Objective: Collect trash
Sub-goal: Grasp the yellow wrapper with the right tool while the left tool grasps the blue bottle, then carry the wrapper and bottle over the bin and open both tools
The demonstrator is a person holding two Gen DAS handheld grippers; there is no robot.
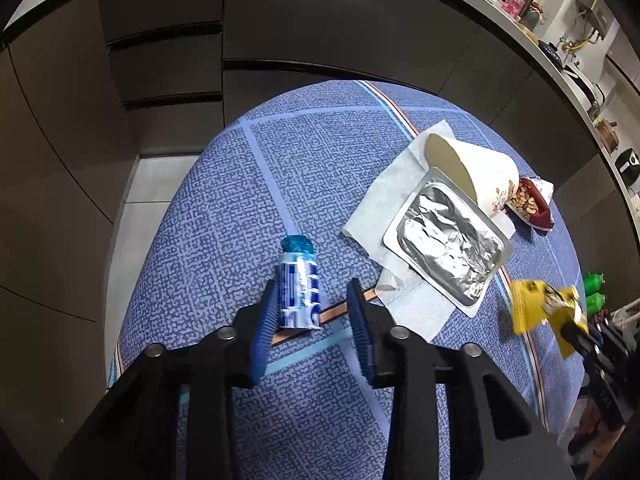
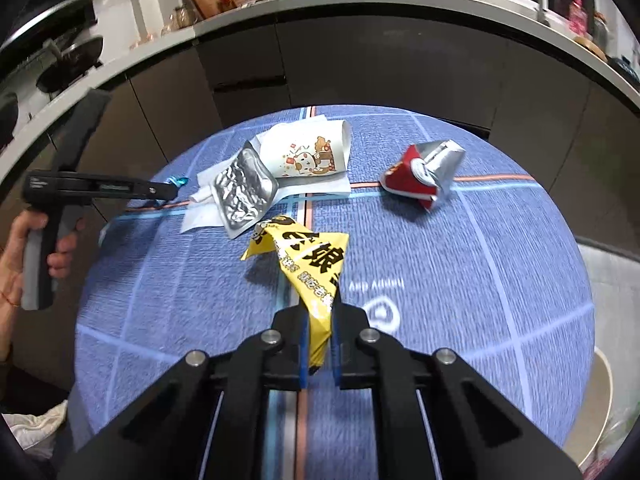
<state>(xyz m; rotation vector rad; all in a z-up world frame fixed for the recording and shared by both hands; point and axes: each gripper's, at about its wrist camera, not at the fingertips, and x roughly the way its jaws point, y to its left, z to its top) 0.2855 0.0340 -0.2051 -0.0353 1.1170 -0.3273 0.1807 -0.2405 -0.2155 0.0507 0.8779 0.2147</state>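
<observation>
Blue patterned cloth [image 1: 224, 208] covers the counter where the litter is spread. At the left, the left gripper [image 1: 314, 304] tips steeply down with its jaws narrowed around a small blue-and-white wrapper [image 1: 299, 286] lying on the cloth, one pad touching it, the other apart, likely about to pinch. Right of it, the foil pouch [image 1: 446, 242] and paper cup [image 1: 472, 172] rest on a napkin [image 1: 384, 208]. Farthest right, the right gripper [image 2: 320, 316] slopes down, jaws clamped on a yellow wrapper [image 2: 310, 264].
</observation>
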